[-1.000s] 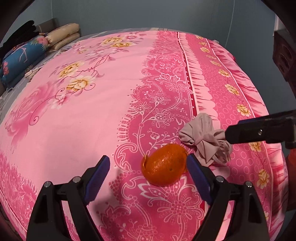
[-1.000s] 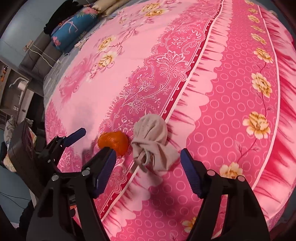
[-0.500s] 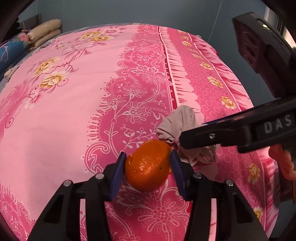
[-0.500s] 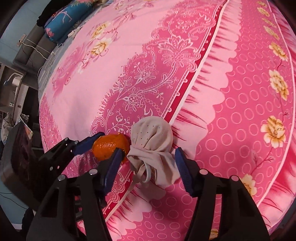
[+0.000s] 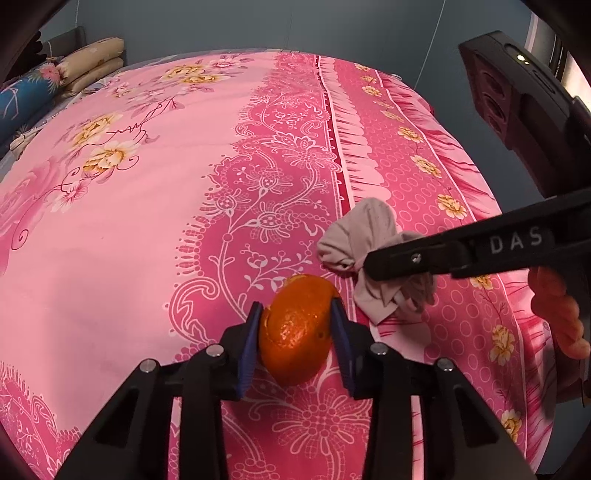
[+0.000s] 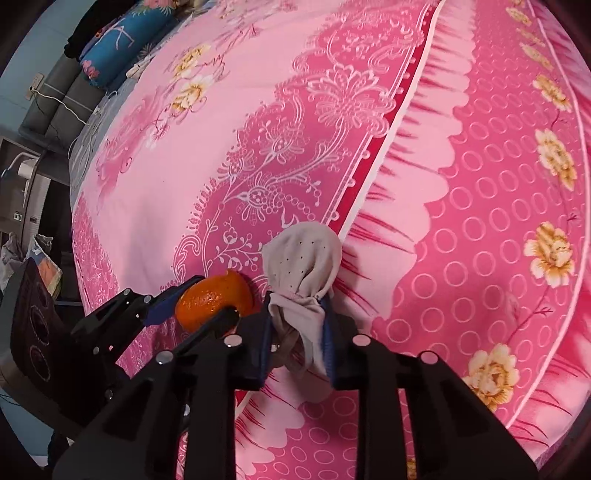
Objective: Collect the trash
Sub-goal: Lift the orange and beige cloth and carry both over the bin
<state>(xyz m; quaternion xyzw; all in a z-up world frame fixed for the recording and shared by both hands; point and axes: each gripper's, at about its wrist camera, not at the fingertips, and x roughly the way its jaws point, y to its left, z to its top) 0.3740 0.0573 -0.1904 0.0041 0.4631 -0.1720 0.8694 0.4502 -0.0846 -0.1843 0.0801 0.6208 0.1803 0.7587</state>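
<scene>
An orange peel (image 5: 295, 328), shaped like a hollow orange, sits on the pink floral bedspread (image 5: 147, 221). My left gripper (image 5: 297, 339) is shut on it, blue pads pressing both sides; it also shows in the right wrist view (image 6: 214, 299). A crumpled beige cloth (image 6: 304, 266) lies just right of the peel. My right gripper (image 6: 297, 343) is shut on the cloth's bunched lower end. In the left wrist view the cloth (image 5: 365, 229) is partly hidden behind the right gripper's black finger (image 5: 443, 254).
Pillows (image 5: 85, 62) and a blue floral bolster (image 6: 118, 33) lie at the bed's far end. The bed's right edge (image 5: 480, 192) drops off near the cloth. A grey headboard and furniture (image 6: 40, 122) stand beyond the bed's left side.
Both grippers went from wide open to closed: the left closed on the orange peel, the right moved down onto the cloth and closed on it.
</scene>
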